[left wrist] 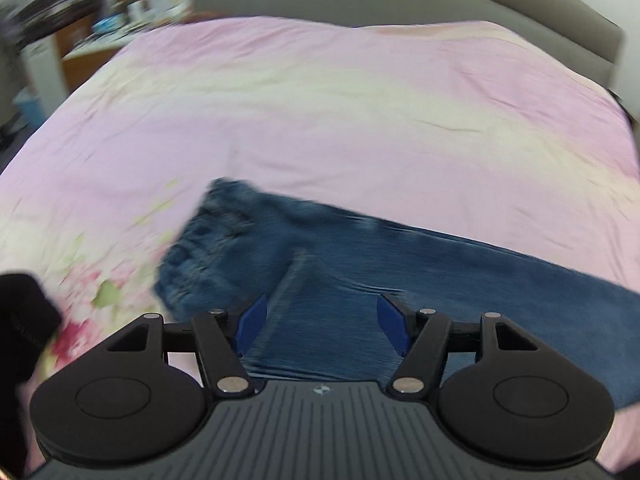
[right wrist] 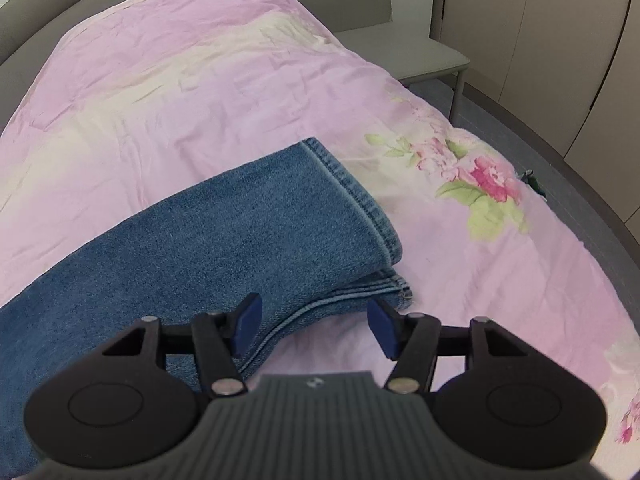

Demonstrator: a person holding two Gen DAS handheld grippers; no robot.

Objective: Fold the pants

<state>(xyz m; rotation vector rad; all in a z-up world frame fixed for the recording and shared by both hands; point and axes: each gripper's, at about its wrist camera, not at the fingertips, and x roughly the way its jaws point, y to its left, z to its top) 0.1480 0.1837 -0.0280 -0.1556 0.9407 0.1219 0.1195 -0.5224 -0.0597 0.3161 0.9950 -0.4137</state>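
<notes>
Blue denim pants (right wrist: 208, 236) lie on the bed (right wrist: 168, 92), folded lengthwise, long axis running nine to three. My left tongs (left wrist: 322, 326) hang wide and empty above the waistband end; my right tongs (right wrist: 314, 326), wide too, straddle the hem edge at twelve.

There was one pair of jeans (right wrist: 224, 232), with two stacked leg hems at its right end. One bed (left wrist: 320, 120) carried it under one pink flowered cover. Two grippers were in view, the left gripper (left wrist: 322, 326) and the right gripper (right wrist: 316, 326), each with two blue pads. One grey chair (right wrist: 400, 32) stood far right.
</notes>
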